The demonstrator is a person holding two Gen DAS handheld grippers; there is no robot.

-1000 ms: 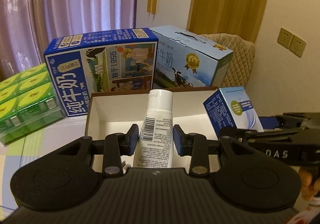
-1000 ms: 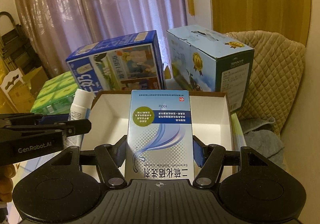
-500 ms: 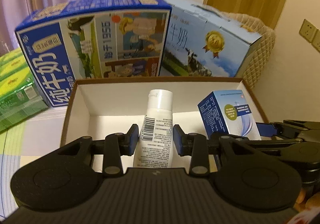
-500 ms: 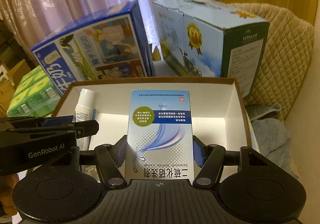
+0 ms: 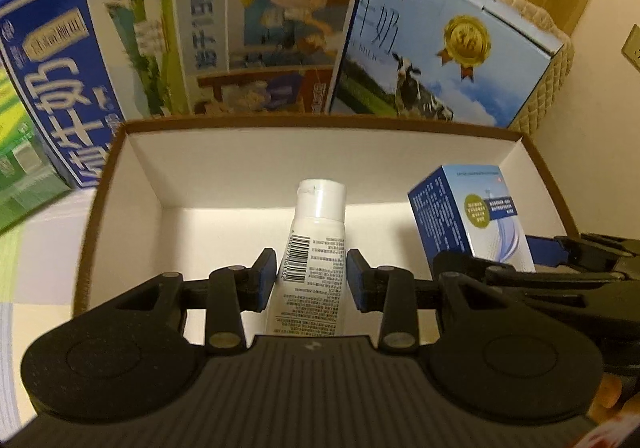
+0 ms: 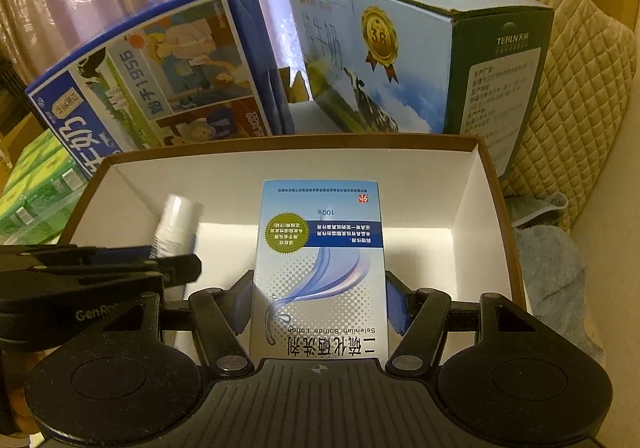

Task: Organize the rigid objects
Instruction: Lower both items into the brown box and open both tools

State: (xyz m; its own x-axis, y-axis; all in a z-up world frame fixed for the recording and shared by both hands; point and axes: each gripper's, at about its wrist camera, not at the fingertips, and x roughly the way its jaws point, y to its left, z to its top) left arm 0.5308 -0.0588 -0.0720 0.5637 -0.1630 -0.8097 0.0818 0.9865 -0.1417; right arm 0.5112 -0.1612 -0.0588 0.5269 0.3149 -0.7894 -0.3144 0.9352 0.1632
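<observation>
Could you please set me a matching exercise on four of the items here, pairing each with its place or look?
Things:
A. white bottle
B. Selenium Sulfide Lotion box
C. light blue milk case
D. green packs

Descriptions:
1. at the far left, beside the dark blue milk case
2. barcode on its label
3. behind the right end of the open box
4. print upside down in the right wrist view

Pairs: A-2, B-4, C-3, D-1

"Selenium Sulfide Lotion" on lotion box [image 6: 320, 268], "TERUN" on milk carton [image 6: 496, 60]
</observation>
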